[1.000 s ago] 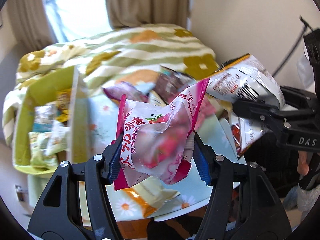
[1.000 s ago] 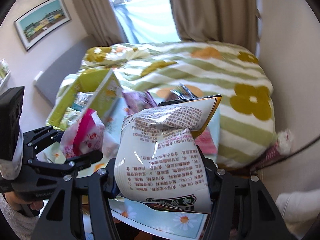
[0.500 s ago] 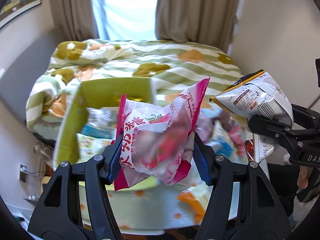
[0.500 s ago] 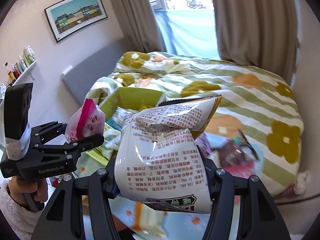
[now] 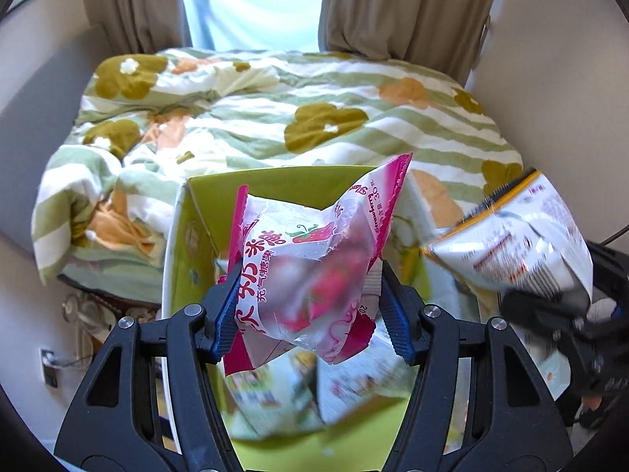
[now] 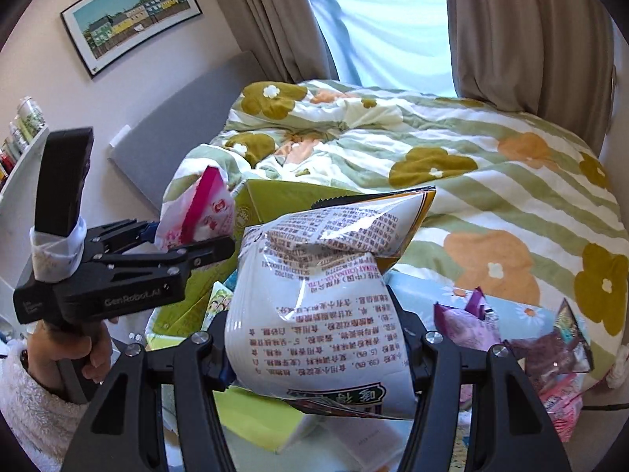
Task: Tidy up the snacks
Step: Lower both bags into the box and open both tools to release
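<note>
Two tongs, both loaded. Left tongs (image 5: 310, 306) are clamped on a pink strawberry candy bag (image 5: 314, 271), blue pads pressing in from both sides, bag crumpled and upright. It hangs above the open green box (image 5: 196, 236); packets inside the box are motion-blurred, can't identify them. From the right wrist view the left tongs (image 6: 188, 236) sit far left with the same pink bag (image 6: 196, 212) sticking up out of them, and the left hand (image 6: 70, 350) in a white fleece sleeve grips the handle.

Right tongs (image 6: 314, 338) are closed on a white chip bag (image 6: 318, 306) with printed text facing the camera and a yellow-edged top fold. The bag fills the gap, so the pads are mostly hidden. In the left wrist view the chip bag (image 5: 519, 244) is at the right edge, blurred, right of the box; the right tongs (image 5: 550, 314) below it are dark and smeared.

Surface: bench (image 6: 523, 314) with a light blue daisy-print cover carries the box and loose snacks, purple packets (image 6: 475, 322) and a pink one (image 6: 562, 401) at right, partly cut off by the frame edge.

Room: bed with a green-striped flowered duvet (image 6: 452, 165) right behind the bench, grey headboard (image 6: 169, 133) left, beige curtains (image 6: 523, 35) around a bright window, framed picture (image 6: 133, 19) on the left wall, shelf with bottles (image 6: 23, 118) at far left, too small to read.
</note>
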Available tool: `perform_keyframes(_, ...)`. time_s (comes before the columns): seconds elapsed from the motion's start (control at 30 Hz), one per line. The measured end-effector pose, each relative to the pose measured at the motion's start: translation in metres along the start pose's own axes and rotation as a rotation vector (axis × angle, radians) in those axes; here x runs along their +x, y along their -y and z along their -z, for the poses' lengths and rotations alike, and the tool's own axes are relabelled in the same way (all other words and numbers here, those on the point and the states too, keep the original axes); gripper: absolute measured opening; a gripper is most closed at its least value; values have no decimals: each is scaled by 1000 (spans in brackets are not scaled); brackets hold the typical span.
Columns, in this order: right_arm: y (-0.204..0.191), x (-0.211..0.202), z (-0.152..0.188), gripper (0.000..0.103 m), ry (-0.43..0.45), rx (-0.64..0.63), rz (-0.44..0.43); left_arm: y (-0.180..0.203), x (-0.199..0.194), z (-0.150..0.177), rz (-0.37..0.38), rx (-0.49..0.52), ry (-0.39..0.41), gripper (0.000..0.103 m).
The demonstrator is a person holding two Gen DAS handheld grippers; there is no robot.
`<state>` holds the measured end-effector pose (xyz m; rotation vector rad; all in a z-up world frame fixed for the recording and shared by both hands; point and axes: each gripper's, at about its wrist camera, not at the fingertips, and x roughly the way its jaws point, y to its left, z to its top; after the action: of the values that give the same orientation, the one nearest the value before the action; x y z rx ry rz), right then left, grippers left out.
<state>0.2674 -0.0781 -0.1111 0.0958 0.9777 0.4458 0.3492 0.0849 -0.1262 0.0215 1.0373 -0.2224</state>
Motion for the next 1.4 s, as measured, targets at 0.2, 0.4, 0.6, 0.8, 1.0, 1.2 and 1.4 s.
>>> perform_keyframes(0.2, 1, 40, -7, 56, -62, 47, 36, -28, 37, -19, 53, -9, -34, 93)
perform_keyframes(0.4, 0, 57, -14, 56, -88, 74, 73, -44, 35, -10, 72, -19, -29, 103)
perform_keyframes(0.6, -10, 67, -25, 56, -108, 57, 54, -49, 18, 14, 29, -27, -36, 103)
perform_keyframes(0.8, -24, 92, -42, 57, -138, 10, 41, -57, 9, 35, -25, -26, -47, 103)
perform_keyframes(1.0, -30, 114, -44, 58, -148, 0, 47, -62, 1, 49, -69, -25, -47, 103)
perform_keyframes(1.2, -30, 106, -38, 103, -96, 23, 50, -62, -6, 62, -93, -21, -53, 103)
perform_keyframes(1.4, -33, 83, -27, 103, -61, 26, 67, -59, -22, 64, -84, -23, -32, 102)
